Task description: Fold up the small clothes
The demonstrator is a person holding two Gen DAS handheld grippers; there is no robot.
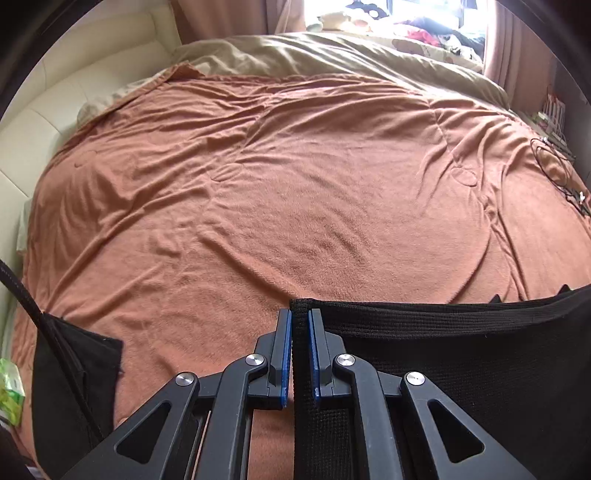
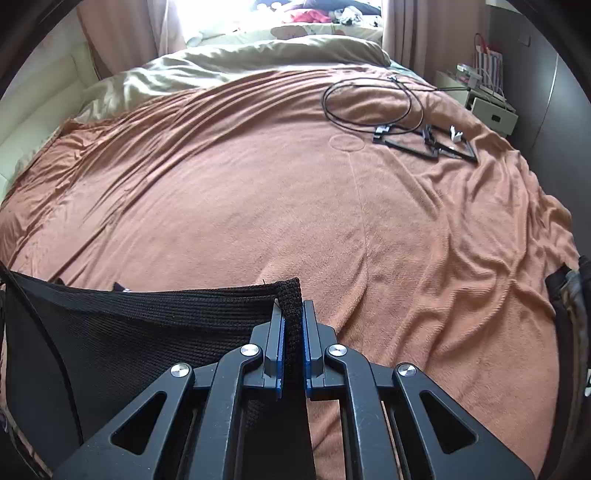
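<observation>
Two grippers: both mine, both clamped on one black knit garment (image 1: 461, 354), one at each end of its ribbed band.
Left gripper (image 1: 300, 317): lower centre of the left view; I see its blue pads (image 1: 286, 354) pinched narrow on the band's left corner, cloth running down between the jaws.
Right gripper (image 2: 292, 310): lower centre of the right view; pads (image 2: 305, 350) nearly together on the band's right corner, knit squeezed between them.
Garment (image 2: 147, 332): stretched between my grippers; fills the lower right of the left view and the lower left of the right view; top edge pulled taut, body hanging below out of frame.
Blanket (image 1: 277, 184): orange-brown, wrinkled, covers most of the bed in both views, behind the garment.
Duvet (image 1: 332, 55): beige, bunched along the top of both frames.
Black cloth (image 1: 74, 369): lower left of the left view, on the blanket's edge; I cannot tell what it is.
Cable (image 2: 369, 99): black loop on the blanket, upper right of the right view.
Frames (image 2: 428, 142): dark angular pieces just below the cable; what they are I cannot tell.
Nightstand (image 2: 487, 107): pale, far right upper edge of the right view, beside the bed.
Dark cloth (image 2: 565, 291): right edge of the right view, partly cut off.
Window (image 2: 207, 14): bright, top of frame, curtains either side.
</observation>
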